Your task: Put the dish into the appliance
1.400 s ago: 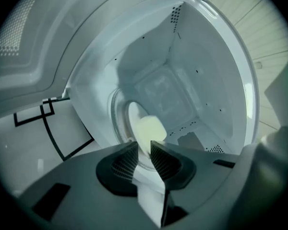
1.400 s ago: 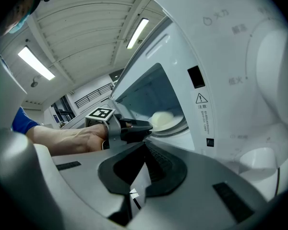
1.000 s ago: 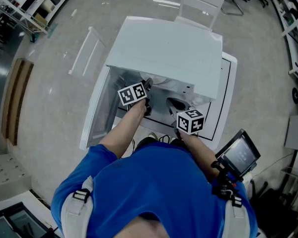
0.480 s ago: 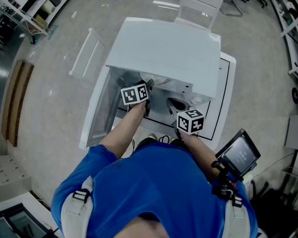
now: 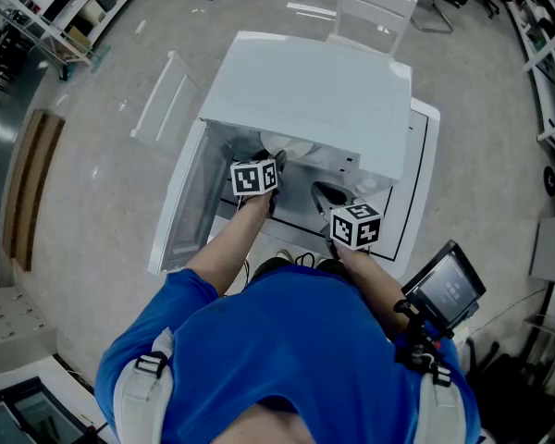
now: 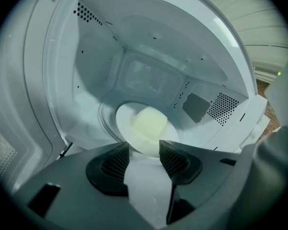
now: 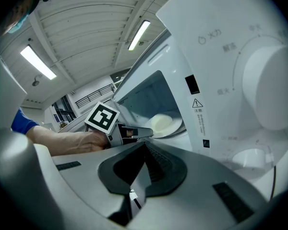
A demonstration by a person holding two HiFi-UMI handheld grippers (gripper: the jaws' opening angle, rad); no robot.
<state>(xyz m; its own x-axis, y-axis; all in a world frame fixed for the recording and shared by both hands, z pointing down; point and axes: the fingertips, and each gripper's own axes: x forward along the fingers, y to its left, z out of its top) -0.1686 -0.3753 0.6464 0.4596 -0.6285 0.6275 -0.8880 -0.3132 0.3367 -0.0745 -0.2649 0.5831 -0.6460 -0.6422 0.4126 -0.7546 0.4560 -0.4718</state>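
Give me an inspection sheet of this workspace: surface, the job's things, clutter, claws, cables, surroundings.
Surface: white tabletop carries the microwave.
Job's things: door open; dish sits inside the microwave with a pale yellow lump on it.
Clutter: nothing seen.
Claws: left claw open, its jaws have just been opening, dish rim just past the tips and not pinched; right claw shut and empty, outside near the dial.
Cables: nothing seen.
Surroundings: white chair behind the tabletop; shelving at far left.
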